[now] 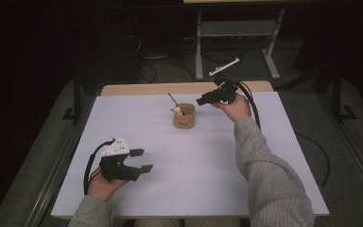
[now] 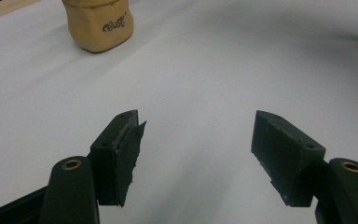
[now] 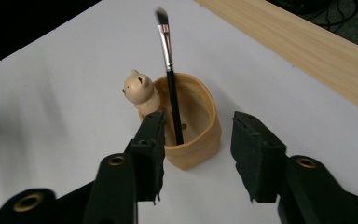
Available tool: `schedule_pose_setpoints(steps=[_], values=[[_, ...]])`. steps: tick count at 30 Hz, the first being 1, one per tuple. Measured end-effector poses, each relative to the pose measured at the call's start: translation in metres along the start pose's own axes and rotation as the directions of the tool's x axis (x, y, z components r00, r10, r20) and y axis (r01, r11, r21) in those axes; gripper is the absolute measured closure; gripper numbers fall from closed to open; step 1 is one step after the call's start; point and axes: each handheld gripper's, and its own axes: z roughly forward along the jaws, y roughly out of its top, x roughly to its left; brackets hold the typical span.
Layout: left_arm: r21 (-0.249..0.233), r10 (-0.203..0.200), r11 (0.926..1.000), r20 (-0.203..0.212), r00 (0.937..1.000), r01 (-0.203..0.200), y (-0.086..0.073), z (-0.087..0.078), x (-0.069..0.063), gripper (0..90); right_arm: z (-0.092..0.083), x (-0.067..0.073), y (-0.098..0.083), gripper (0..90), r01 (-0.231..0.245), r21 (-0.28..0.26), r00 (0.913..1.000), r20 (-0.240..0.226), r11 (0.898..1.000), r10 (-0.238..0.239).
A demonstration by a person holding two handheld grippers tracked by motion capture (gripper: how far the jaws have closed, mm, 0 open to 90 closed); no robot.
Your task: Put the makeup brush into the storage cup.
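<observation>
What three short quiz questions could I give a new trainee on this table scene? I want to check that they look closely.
1. True or false: the brush stands inside the tan cup, bristles up.
2. Which gripper is nearer the cup: the left gripper or the right gripper?
3. What small figure sits on the cup's rim?

Key
1. True: the handle is down in the cup and the bristle end points up.
2. The right gripper: it is held just beside the cup, fingers apart with nothing between them. The left gripper is open too, low over the white table, well short of the cup.
3. A cream bear figure.
</observation>
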Motion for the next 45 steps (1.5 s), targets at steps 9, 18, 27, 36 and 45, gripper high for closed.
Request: schedule_pose_setpoints(steps=[9, 18, 27, 36, 45], values=[[0.01, 0.0, 1.0, -0.003, 1.0, 0.0, 0.0, 0.001, 0.001, 29.6, -0.009, 0.007, -0.012, 41.6, 0.007, -0.016, 0.9999, 0.013, 1.0, -0.007], [0.018, -0.009, 0.9998, -0.011, 0.9999, 0.009, 0.0, 0.002, 0.003, 27.0, -0.014, 0.009, -0.029, 36.4, -0.006, -0.024, 0.9999, 0.008, 1.0, 0.007], [0.017, -0.02, 0.9997, -0.014, 0.9997, 0.021, 0.001, 0.004, 0.004, 25.9, -0.021, 0.013, -0.042, 34.3, 0.004, -0.045, 1.0, 0.004, 0.999, -0.004], [0.018, -0.024, 0.9995, -0.019, 0.9995, 0.025, 0.0, 0.003, 0.004, 25.0, -0.028, 0.02, -0.049, 34.1, 0.027, -0.065, 0.9996, 0.01, 0.998, -0.026], [0.003, -0.032, 0.9995, -0.02, 0.9993, 0.032, 0.0, 0.002, 0.003, 24.8, -0.035, 0.027, -0.058, 34.1, 0.037, -0.057, 0.9991, 0.025, 0.998, -0.035]])
